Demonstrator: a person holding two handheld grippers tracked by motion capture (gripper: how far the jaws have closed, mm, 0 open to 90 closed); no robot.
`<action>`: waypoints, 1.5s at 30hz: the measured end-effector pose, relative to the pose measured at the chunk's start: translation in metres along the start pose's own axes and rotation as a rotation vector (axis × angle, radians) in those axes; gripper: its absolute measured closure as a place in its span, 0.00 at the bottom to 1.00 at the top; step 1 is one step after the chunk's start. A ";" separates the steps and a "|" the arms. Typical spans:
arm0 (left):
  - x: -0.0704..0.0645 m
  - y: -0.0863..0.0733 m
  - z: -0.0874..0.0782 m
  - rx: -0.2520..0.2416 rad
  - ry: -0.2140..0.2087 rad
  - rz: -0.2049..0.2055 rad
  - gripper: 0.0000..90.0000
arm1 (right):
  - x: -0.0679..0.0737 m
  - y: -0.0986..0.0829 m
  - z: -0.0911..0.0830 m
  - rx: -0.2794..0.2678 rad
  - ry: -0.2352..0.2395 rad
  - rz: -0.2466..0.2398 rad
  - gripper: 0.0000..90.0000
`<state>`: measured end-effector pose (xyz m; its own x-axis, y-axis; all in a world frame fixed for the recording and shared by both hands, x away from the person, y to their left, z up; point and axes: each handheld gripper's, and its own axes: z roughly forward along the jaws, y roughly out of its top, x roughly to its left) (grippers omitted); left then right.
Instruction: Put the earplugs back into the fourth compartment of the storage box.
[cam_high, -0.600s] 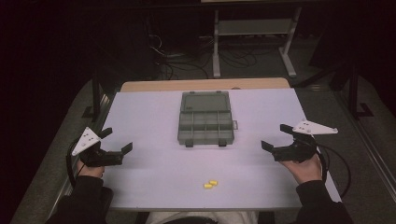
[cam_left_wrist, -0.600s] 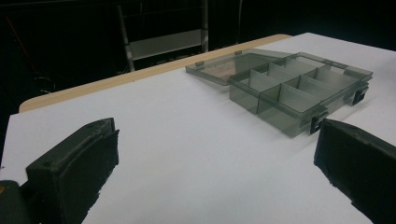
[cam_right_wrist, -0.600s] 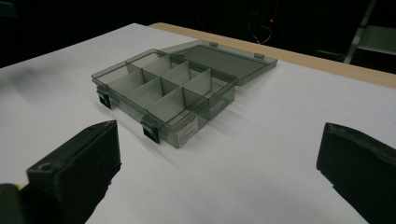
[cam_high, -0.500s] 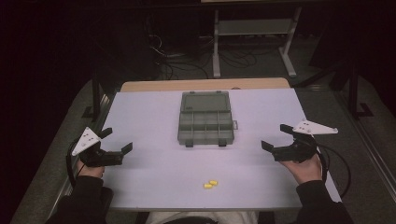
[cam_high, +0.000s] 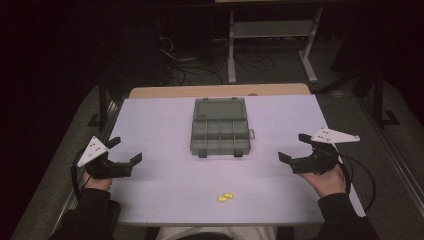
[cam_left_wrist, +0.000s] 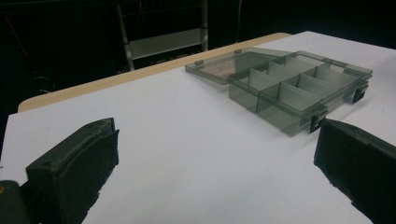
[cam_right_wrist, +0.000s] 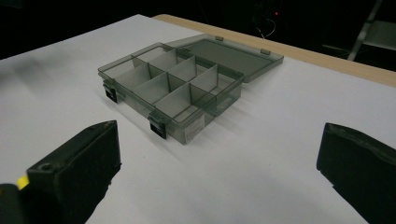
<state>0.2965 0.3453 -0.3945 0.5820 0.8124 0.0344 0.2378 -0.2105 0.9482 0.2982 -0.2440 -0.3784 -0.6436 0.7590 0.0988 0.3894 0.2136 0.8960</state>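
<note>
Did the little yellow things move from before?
No. The two yellow pieces lie in the same spot near the table's front edge, below the open grey box, as in the earlier high views.

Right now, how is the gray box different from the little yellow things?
The gray box is big, see-through and lies open mid-table; the yellow things are tiny, bright and solid, near the person's edge. The box has dividers; the yellow things are plain lumps. Both rest untouched on the white table.

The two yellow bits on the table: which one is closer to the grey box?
The right-hand yellow piece. It lies slightly farther up the table, toward the open box, than its neighbour, which sits nearer the table's front edge.
</note>
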 end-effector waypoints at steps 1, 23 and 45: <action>0.000 0.000 0.000 0.001 -0.001 0.002 0.00 | 0.000 0.000 0.000 0.000 0.000 0.000 0.00; -0.001 0.000 0.002 0.004 -0.012 0.012 0.00 | 0.034 0.023 0.027 0.129 0.090 -0.118 0.00; -0.002 -0.001 0.003 0.008 -0.012 0.009 0.00 | 0.059 0.014 0.064 0.270 0.181 -0.184 0.00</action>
<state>0.2974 0.3428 -0.3963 0.5930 0.8043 0.0390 0.2386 -0.2217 0.9455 0.3079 -0.1565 -0.3877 -0.8156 0.5771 0.0429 0.4002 0.5090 0.7620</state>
